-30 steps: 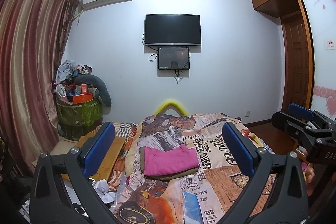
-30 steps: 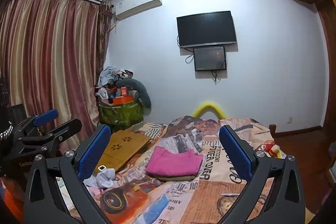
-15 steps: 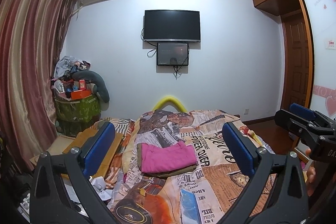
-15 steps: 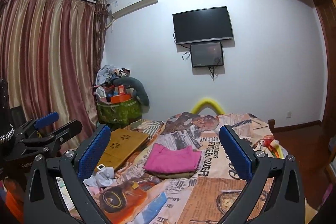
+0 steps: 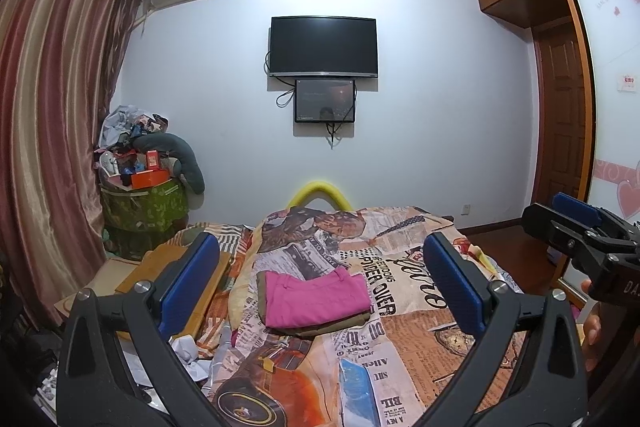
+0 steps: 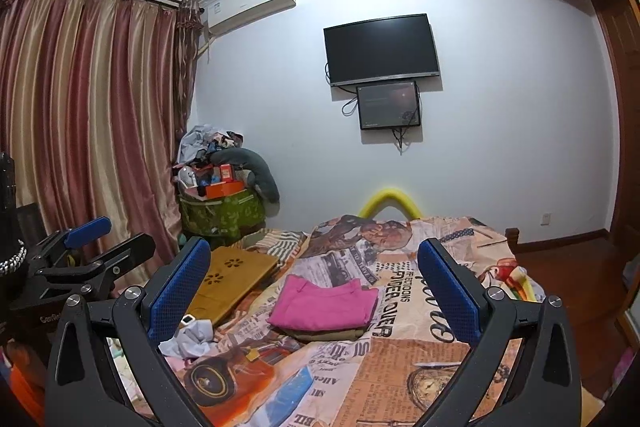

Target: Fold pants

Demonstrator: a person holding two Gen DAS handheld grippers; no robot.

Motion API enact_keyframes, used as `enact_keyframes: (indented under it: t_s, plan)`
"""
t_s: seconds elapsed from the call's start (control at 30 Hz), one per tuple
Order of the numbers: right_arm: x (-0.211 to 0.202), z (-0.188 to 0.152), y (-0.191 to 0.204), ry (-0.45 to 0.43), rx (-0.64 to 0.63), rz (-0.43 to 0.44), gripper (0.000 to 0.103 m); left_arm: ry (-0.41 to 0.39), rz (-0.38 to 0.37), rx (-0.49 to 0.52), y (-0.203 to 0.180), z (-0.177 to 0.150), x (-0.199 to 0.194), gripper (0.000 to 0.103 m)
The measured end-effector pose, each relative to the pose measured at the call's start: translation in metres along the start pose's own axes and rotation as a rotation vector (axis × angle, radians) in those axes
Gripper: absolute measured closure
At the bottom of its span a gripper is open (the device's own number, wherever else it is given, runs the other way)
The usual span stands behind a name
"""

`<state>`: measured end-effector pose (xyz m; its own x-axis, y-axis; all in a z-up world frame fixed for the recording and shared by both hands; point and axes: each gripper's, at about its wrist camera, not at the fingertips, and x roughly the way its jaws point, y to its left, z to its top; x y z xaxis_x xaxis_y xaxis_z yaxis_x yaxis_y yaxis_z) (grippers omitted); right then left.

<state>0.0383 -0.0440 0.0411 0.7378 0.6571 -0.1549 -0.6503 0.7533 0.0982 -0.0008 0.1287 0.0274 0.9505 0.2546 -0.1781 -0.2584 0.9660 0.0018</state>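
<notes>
Folded pink pants [image 5: 314, 297] lie on top of a folded olive garment [image 5: 320, 327] in the middle of the bed; they also show in the right wrist view [image 6: 326, 303]. My left gripper [image 5: 320, 287] is open and empty, held well above and short of the stack. My right gripper [image 6: 314, 287] is open and empty, also held back from it. The right gripper shows at the right edge of the left wrist view [image 5: 580, 239]. The left gripper shows at the left edge of the right wrist view [image 6: 86, 247].
The bed has a newspaper-print cover [image 5: 400, 307]. A wooden lap desk [image 6: 228, 279] and crumpled cloths [image 6: 188, 339] lie at its left. A green bin piled with clutter [image 5: 144, 203] stands by the curtain. A wardrobe and door [image 5: 564, 131] are at the right.
Both grippers have tilted up and drawn back slightly, so the stack sits lower in view. Both stay open and empty.
</notes>
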Motion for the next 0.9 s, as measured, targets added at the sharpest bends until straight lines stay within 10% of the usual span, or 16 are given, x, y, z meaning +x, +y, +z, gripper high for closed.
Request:
enact_keyframes:
  t_s: [0.9]
  plan:
    - [0.0014,-0.002,-0.0023,0.009,0.007,0.0,0.0,0.015,-0.04,0.009,-0.0019,0.0003,0.0016,0.0]
